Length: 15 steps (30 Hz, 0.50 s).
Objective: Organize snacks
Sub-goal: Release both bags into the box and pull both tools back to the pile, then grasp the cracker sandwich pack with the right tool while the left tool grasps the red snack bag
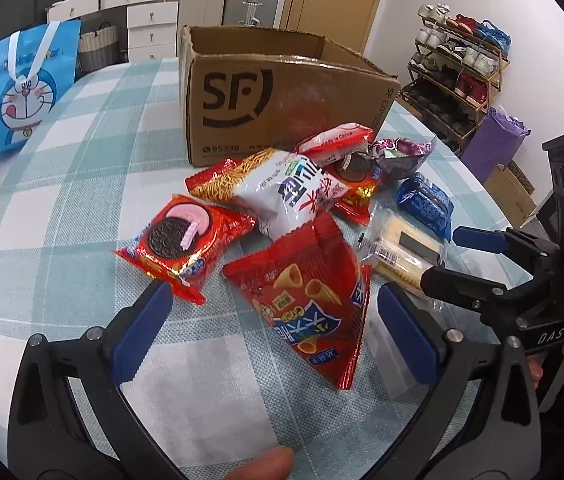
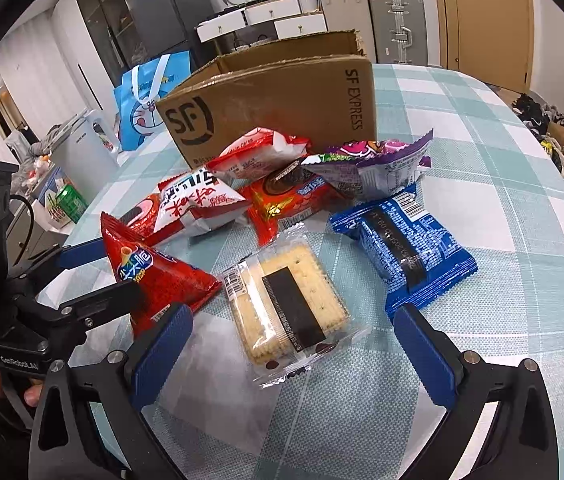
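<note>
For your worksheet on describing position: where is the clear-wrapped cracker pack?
In the right wrist view the cracker pack lies on the table between the open right claw's fingers, flanked by the red cone-snack bag and blue packet.

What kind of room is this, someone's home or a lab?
Most likely a lived-in home, perhaps a dining or entry area. A shoe rack full of shoes stands by the wall, suitcases are stacked near a wooden door, and the snacks lie on a table with a checked tablecloth.
</note>
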Tool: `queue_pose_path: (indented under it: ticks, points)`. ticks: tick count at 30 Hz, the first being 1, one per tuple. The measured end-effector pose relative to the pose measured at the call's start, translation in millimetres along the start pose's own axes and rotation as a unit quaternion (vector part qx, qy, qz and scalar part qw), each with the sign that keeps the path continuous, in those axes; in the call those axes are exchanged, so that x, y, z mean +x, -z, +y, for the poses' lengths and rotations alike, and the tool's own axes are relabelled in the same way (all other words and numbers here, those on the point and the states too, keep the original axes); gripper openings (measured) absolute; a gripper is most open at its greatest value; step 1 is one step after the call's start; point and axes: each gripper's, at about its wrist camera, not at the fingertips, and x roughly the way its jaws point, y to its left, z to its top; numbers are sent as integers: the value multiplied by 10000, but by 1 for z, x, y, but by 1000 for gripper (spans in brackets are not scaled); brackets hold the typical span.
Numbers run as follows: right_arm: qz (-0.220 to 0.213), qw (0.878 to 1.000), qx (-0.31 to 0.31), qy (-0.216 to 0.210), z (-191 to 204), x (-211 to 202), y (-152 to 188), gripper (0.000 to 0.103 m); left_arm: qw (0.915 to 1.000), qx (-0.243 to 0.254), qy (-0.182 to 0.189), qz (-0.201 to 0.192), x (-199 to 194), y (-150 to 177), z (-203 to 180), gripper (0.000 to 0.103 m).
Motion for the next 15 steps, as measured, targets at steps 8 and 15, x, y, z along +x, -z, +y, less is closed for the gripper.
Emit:
queue_pose_path:
  ticks: [8, 15]
  points:
    - [154, 9995, -173, 194, 2, 11, 0, 102, 9995, -280, 37, 152, 13, 3, 7, 102]
    - [258, 9985, -408, 256, 7, 18, 2, 102, 9990, -362, 141, 219, 19, -2, 5, 102]
